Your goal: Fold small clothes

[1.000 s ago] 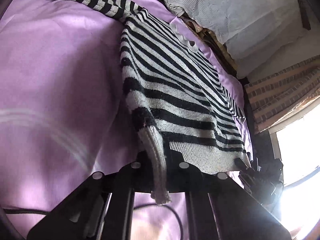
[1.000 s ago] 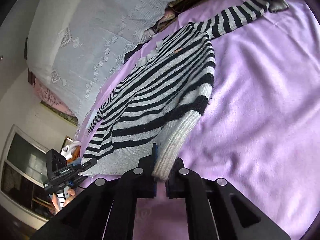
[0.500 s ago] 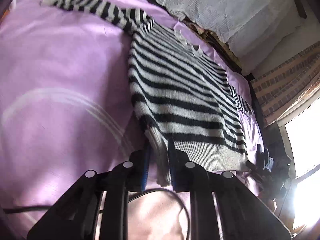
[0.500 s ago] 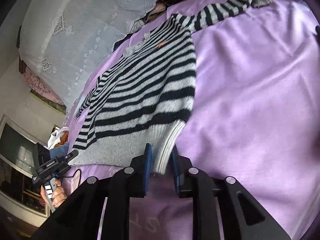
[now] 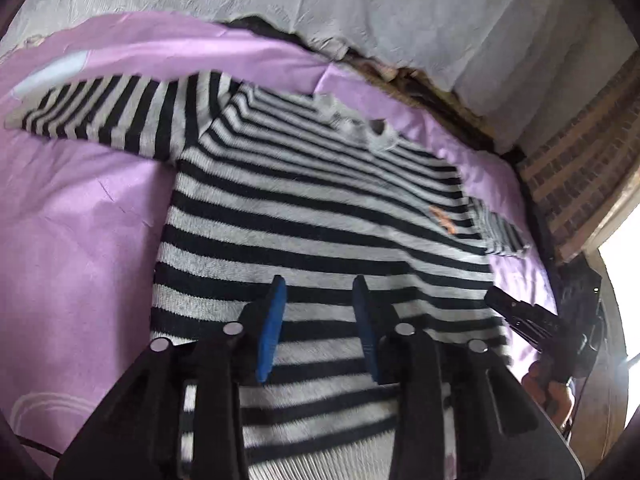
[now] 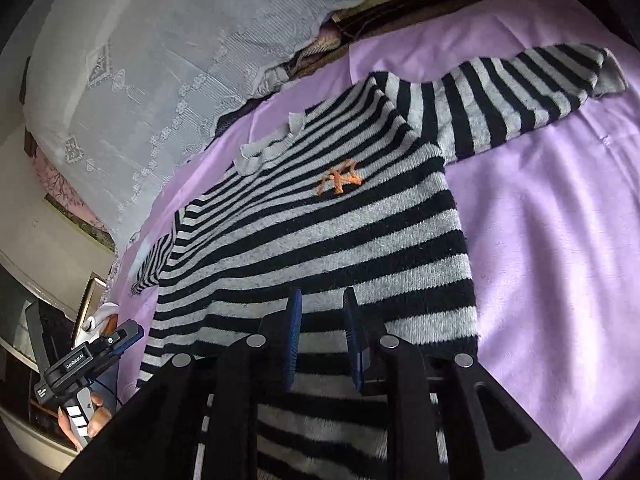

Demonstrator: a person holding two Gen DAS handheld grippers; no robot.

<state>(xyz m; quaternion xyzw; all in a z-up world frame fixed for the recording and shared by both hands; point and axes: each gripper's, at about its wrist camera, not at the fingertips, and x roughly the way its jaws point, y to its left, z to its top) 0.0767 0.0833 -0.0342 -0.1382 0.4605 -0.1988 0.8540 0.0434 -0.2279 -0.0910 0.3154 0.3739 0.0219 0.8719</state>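
Observation:
A small black-and-grey striped sweater (image 5: 304,208) lies flat, front up, on a purple sheet (image 5: 72,248). It also shows in the right wrist view (image 6: 320,232), with an orange logo (image 6: 340,178) on the chest. One sleeve (image 5: 104,116) stretches out to the left, the other (image 6: 520,92) to the right. My left gripper (image 5: 318,300) is open and empty above the sweater's lower body. My right gripper (image 6: 320,312) is open and empty above the lower body too. Each shows in the other's view, the right (image 5: 540,324) and the left (image 6: 92,356).
The purple sheet (image 6: 560,240) covers a bed. White lace fabric (image 6: 160,60) hangs behind it. A brick wall (image 5: 580,168) and a bright window stand at the right of the left wrist view. A pale cabinet edge (image 6: 24,432) is at the lower left.
Both grippers let go of the sweater's hem corners and opened. The sweater now lies flat, and both grippers have moved over its lower body.

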